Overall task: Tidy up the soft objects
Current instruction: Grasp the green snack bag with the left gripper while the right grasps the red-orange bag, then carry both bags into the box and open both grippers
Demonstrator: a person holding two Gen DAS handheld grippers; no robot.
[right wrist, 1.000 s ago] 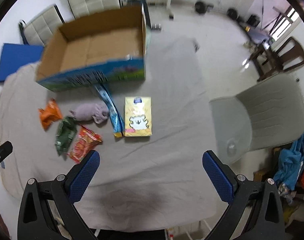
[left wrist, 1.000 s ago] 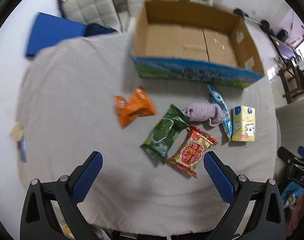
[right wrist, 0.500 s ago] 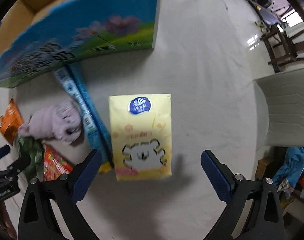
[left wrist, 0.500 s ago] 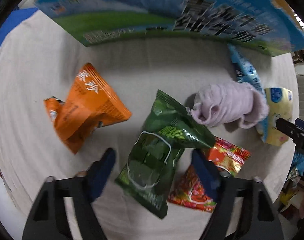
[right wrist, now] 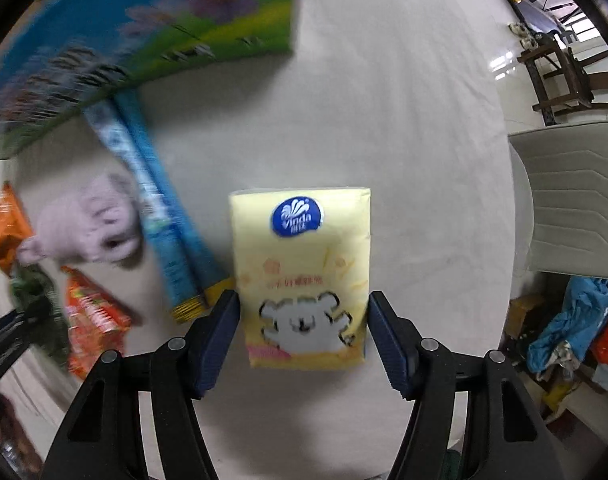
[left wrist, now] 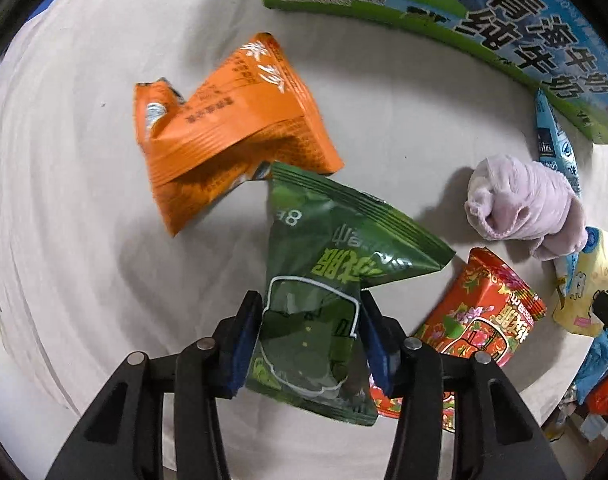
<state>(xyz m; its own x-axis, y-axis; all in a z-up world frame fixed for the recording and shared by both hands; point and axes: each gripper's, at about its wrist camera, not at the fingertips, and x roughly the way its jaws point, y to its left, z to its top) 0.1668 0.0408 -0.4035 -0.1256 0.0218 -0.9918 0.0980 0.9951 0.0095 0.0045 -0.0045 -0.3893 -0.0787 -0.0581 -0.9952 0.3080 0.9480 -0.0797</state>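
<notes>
My left gripper point(left wrist: 310, 340) is shut on the lower half of a green snack bag point(left wrist: 328, 280) that lies on the grey cloth. An orange bag point(left wrist: 227, 120) lies just beyond it, a red bag point(left wrist: 484, 320) to its right, and a lilac rolled sock point(left wrist: 524, 204) further right. My right gripper point(right wrist: 304, 332) is shut on the near end of a yellow tissue pack point(right wrist: 304, 264), its pads against both sides. A long blue packet point(right wrist: 155, 216) lies left of the pack. The cardboard box point(right wrist: 143, 40) with blue and green print stands behind.
The grey-clothed table point(right wrist: 404, 140) runs right to its edge, with a grey chair point(right wrist: 572, 196) beside it. Wooden furniture point(right wrist: 556, 76) stands on the floor beyond. Blue cloth and clutter point(right wrist: 572, 328) lie low on the right.
Both grippers have come down from high over the table to the items. The left one has closed around the green bag and the right one around the yellow tissue pack.
</notes>
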